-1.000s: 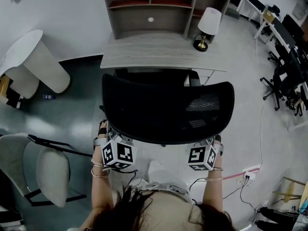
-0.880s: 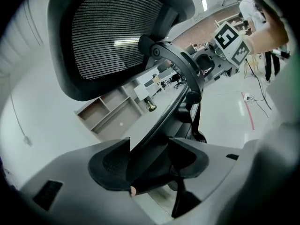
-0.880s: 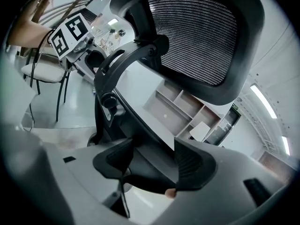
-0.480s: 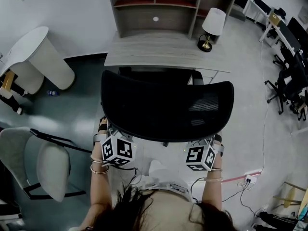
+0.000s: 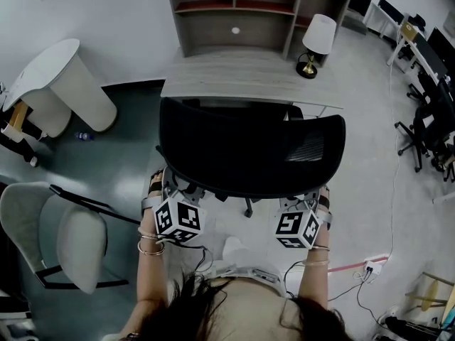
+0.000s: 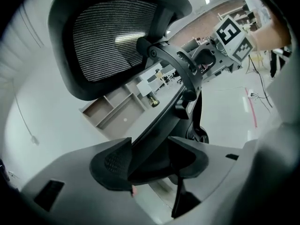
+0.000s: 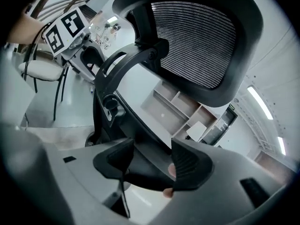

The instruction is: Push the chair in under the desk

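Moved: the chair (image 5: 249, 151) has closed on the tabletop (image 5: 234, 77) over the last second. The top edge of its back now meets the tabletop's front edge in the head view, and both tongs have followed it forward.
Head view, key relation: the chair lies straight ahead of the tongs, between them and the tabletop. Its back runs left to right, parallel to the front edge, so the push goes straight forward.
Head view, tongs: the left tongs (image 5: 183, 190) and right tongs (image 5: 300, 203) sit under the back's lower edge, one toward each end, about equally near.
Head view, surface and room: the grey tabletop is bare but for a lamp (image 5: 315, 42) at its right rear corner. A shelf (image 5: 242, 9) stands behind it, the floor (image 5: 370, 155) is glossy, and a pale side chair (image 5: 67, 244) stands well apart at left.
Left gripper view: the left tongs (image 6: 147, 158) pinch a dark bar of the chair's (image 6: 122, 36) back frame, and the right tongs (image 6: 211, 62) show across it.
Right gripper view: the right tongs (image 7: 152, 165) pinch the matching bar on the other side, with the mesh back above.
Judgement: the seat is hidden under the back, so its depth under the tabletop cannot be told. Little travel seems left, and an even push on both sides should keep the chair square.
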`<state>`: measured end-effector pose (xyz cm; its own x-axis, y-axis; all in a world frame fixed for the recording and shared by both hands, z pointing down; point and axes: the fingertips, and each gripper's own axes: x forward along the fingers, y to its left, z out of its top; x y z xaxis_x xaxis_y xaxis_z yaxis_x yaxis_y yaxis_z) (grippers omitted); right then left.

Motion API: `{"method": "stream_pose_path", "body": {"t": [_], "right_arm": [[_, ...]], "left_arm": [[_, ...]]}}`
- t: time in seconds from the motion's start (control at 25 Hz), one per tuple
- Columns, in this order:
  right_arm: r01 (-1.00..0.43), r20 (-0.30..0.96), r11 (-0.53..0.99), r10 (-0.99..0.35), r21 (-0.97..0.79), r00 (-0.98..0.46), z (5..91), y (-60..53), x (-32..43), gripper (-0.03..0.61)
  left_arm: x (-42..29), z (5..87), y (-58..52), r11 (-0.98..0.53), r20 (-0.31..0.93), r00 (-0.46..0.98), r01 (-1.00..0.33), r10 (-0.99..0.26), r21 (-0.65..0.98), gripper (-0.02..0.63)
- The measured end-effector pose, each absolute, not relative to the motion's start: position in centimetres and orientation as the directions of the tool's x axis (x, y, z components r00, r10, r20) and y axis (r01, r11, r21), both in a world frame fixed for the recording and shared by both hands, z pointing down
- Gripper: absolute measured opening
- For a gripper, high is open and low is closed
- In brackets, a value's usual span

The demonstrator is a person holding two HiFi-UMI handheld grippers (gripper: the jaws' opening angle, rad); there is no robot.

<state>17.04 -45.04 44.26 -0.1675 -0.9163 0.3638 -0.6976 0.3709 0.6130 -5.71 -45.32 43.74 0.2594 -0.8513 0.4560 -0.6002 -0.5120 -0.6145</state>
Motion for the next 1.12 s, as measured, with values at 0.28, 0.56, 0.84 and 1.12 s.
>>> {"method": "stream_pose_path", "body": {"t": [0.28, 0.56, 0.84, 1.12], "right_arm": [[-0.719, 0.376, 0.374, -0.911, 0.586, -0.167, 44.3, -44.4, 17.0, 0.255], [-0.735, 0.408, 0.383, -0.899, 0.559, -0.159, 45.2, -42.7, 16.8, 0.252], [-0.775, 0.4, 0.367, -0.902, 0.515, -0.161, 44.7, -40.9, 16.5, 0.221], [-0.796, 0.399, 0.359, -0.902, 0.487, -0.164, 44.3, -39.5, 16.0, 0.191]], "left_arm": [[-6.5, 43.9, -44.0, -0.506, 0.464, 0.247, -0.622, -0.851, -0.597, 0.222], [-6.9, 43.6, -42.7, -0.481, 0.436, 0.245, -0.644, -0.866, -0.594, 0.176], [-6.9, 43.5, -40.9, -0.479, 0.424, 0.258, -0.658, -0.868, -0.581, 0.149], [-7.1, 43.4, -39.2, -0.471, 0.408, 0.27, -0.692, -0.872, -0.547, 0.132]]}}
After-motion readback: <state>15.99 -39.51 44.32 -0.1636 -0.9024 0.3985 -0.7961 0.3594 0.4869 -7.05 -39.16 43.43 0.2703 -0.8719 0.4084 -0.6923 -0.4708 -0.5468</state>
